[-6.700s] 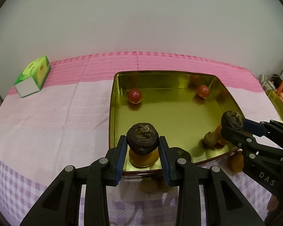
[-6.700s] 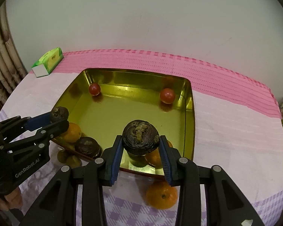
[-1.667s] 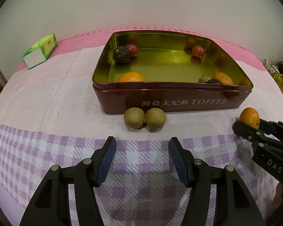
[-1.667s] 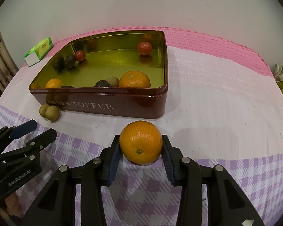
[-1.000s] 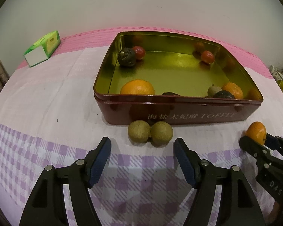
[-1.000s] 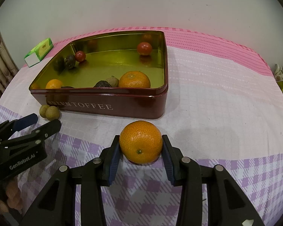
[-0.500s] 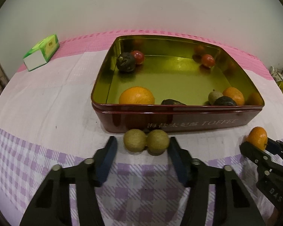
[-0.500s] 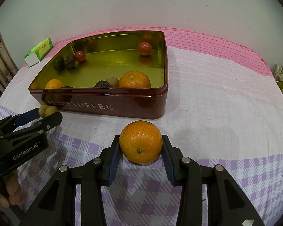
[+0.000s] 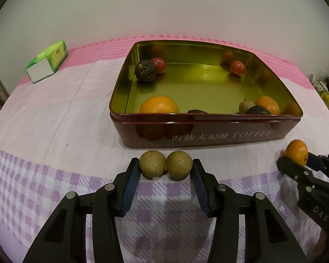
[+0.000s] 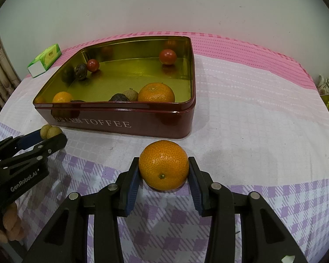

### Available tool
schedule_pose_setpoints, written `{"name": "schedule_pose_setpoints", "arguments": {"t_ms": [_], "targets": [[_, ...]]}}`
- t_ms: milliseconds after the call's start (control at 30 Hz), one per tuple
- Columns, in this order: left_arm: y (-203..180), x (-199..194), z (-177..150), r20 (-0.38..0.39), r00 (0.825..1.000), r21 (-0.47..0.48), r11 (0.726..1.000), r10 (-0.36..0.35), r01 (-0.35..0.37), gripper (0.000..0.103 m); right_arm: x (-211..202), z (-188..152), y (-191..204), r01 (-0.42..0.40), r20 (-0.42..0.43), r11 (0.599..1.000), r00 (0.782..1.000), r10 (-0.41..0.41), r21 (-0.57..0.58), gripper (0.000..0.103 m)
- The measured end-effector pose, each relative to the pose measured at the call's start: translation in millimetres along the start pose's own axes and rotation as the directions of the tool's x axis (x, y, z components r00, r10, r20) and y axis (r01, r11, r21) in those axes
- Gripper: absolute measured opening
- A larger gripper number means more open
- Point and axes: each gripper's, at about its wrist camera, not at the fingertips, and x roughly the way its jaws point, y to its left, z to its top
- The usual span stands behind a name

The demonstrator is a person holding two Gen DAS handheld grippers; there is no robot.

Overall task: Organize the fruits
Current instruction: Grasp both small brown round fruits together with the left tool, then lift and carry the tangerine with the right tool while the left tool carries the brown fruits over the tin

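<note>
My left tongs [image 9: 165, 168] close around two small round fruits [image 9: 165, 164] on the tabletop before the tin [image 9: 208, 135]; my right tongs [image 10: 163, 171] hold an orange [image 10: 163, 164]. Both look light and firm; grip across the middle.

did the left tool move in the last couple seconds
Yes. The left tool advanced toward the toffee tin and narrowed; its fingers now bracket the two brownish-green fruits lying in front of the tin, where earlier it sat back, wide open.
</note>
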Motion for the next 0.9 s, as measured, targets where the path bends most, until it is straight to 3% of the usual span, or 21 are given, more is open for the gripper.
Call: {"name": "schedule_pose_setpoints", "arguments": {"t_ms": [900], "targets": [[-4.0,-13.0,-13.5,-0.015,1.000,0.028,1.000,-0.009,0.009,0.049,-6.0,-6.8,3.3,0.006,-0.010,1.000,1.000,-0.006,0.010,0.037]]}}
